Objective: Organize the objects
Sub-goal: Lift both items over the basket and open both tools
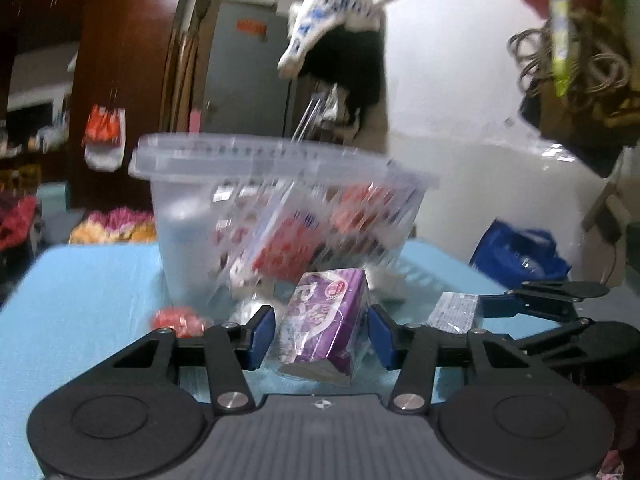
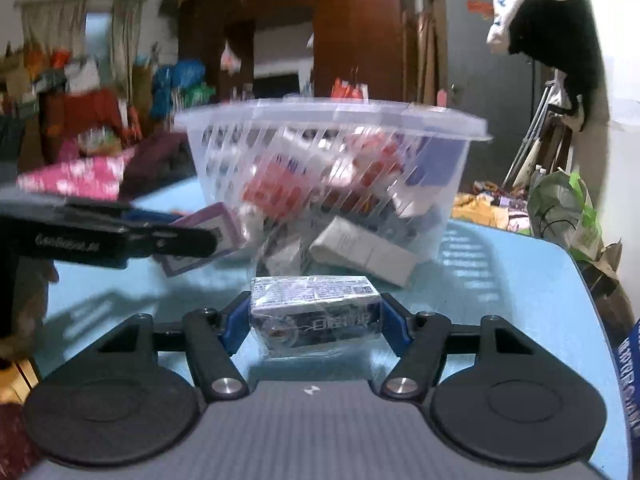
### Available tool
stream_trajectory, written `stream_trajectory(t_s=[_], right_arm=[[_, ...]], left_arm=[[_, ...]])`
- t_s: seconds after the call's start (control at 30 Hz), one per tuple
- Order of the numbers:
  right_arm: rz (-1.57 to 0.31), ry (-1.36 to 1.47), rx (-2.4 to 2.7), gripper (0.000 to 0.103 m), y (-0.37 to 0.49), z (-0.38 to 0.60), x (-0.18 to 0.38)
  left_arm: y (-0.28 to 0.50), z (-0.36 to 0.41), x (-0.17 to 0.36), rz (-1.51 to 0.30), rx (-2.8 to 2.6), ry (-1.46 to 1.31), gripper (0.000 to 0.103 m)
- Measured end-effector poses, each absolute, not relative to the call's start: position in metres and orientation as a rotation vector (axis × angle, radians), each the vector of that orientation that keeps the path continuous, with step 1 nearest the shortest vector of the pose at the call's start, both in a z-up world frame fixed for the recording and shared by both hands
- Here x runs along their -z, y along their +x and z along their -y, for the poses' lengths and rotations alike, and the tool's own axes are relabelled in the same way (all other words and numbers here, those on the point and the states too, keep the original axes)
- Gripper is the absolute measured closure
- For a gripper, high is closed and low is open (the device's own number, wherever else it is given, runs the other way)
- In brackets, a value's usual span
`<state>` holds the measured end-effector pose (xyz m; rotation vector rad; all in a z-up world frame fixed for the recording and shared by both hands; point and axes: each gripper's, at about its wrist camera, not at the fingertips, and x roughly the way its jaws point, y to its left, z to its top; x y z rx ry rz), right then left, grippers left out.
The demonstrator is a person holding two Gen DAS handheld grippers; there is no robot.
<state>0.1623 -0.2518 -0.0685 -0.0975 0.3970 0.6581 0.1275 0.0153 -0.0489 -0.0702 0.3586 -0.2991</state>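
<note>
Purple box [image 1: 324,320] on blue table [image 1: 80,300] between left gripper [image 1: 322,334] pads, jaws apart, small gaps | right gripper [image 2: 314,322] clamped on dark wrapped packet [image 2: 314,316] | clear slotted basket [image 1: 276,208] just behind, holding packages

Motion blur smears the packets inside the clear basket [image 1: 224,208].

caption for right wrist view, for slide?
Right gripper straddles a wrapped grey box on the blue table, before a clear slotted basket.

Purple box [image 1: 324,320] and silver pack [image 2: 316,316] on blue table; clear basket [image 2: 328,176] behind.
</note>
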Motion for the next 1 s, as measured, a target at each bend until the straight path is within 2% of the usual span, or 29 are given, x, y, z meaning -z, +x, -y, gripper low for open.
stream_trajectory(t_s=[0.27,0.33,0.43,0.53,0.6,0.8,0.83,0.87,0.93,0.97,1.0], right_arm=[[-0.301,0.056,-0.679,0.034,0.157,0.274,0.057],[-0.28,0.104,-0.719,0.034,0.157,0.275,0.039],[-0.191,0.035,-0.673,0.034,0.159,0.26,-0.005],[-0.16,-0.003,-0.673,0.034,0.187,0.237,-0.047],[-0.236,-0.057,-0.665,0.034,0.223,0.214,-0.063],[-0.307,-0.137,-0.603,0.033,0.271,0.182,-0.061],[-0.318,-0.15,-0.608,0.033,0.274,0.177,-0.06],[-0.325,-0.173,-0.596,0.032,0.274,0.172,-0.059],[-0.304,-0.216,-0.553,0.021,0.265,0.17,-0.059],[-0.284,-0.227,-0.544,0.006,0.258,0.173,-0.058],[-0.256,-0.222,-0.532,0.0,0.251,0.178,-0.06]], left_arm=[[0.106,-0.023,0.034,-0.226,0.292,-0.11,0.048],[0.099,-0.023,0.013,-0.172,0.264,-0.093,0.048],[0.107,-0.029,-0.029,-0.125,0.26,-0.107,0.048],[0.144,-0.031,-0.064,-0.137,0.248,-0.079,0.048],[0.182,-0.032,-0.076,-0.189,0.198,-0.065,0.048],[0.24,-0.037,-0.068,-0.322,0.163,-0.072,0.047],[0.246,-0.037,-0.065,-0.333,0.147,-0.071,0.043],[0.249,-0.039,-0.062,-0.345,0.129,-0.074,0.032],[0.252,-0.046,-0.059,-0.359,0.085,-0.1,0.027],[0.249,-0.05,-0.061,-0.355,0.077,-0.115,0.027],[0.239,-0.055,-0.061,-0.336,0.088,-0.123,0.027]])
